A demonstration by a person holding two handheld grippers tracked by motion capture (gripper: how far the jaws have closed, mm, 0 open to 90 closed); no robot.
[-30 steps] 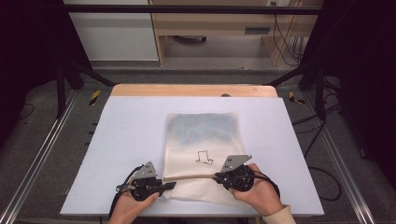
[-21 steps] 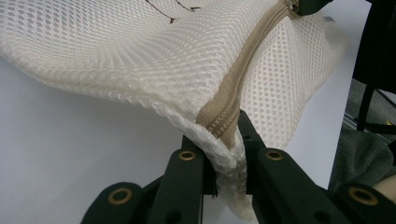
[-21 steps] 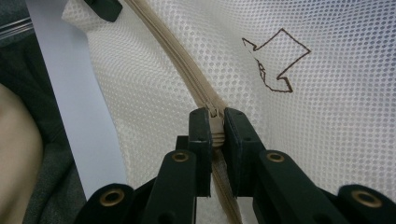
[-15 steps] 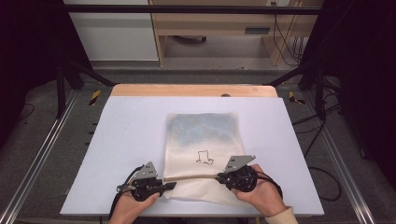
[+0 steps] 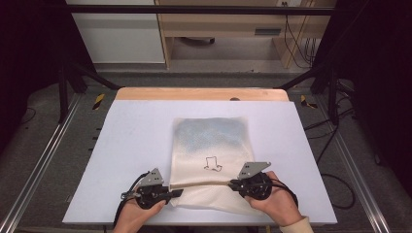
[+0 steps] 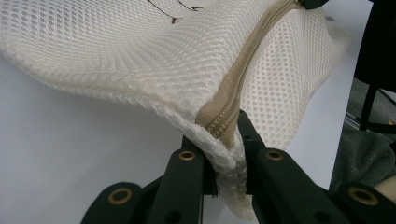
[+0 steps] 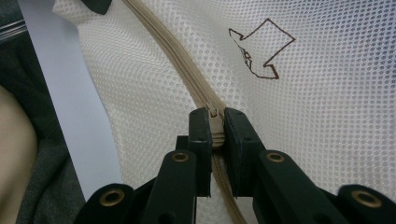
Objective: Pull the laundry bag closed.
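A white mesh bag (image 5: 209, 141) with a blue item inside and a small brown line drawing (image 5: 212, 163) lies on the pale table (image 5: 136, 141). A beige zipper (image 5: 204, 184) runs across its near end, raised a little off the table. My left gripper (image 5: 177, 192) is shut on the bag's left end (image 6: 219, 140), with mesh and zipper tape pinched between the jaws. My right gripper (image 5: 232, 183) is shut on the zipper pull (image 7: 213, 114), where the zipper (image 7: 177, 65) curves away towards the left gripper. The drawing (image 7: 259, 49) lies just beyond the right jaws.
The table's far edge is a wooden strip (image 5: 201, 93). Metal frame rails (image 5: 43, 160) run along both sides, with cables (image 5: 335, 189) on the floor at the right. A person's hands (image 5: 274, 208) hold both grippers at the near table edge.
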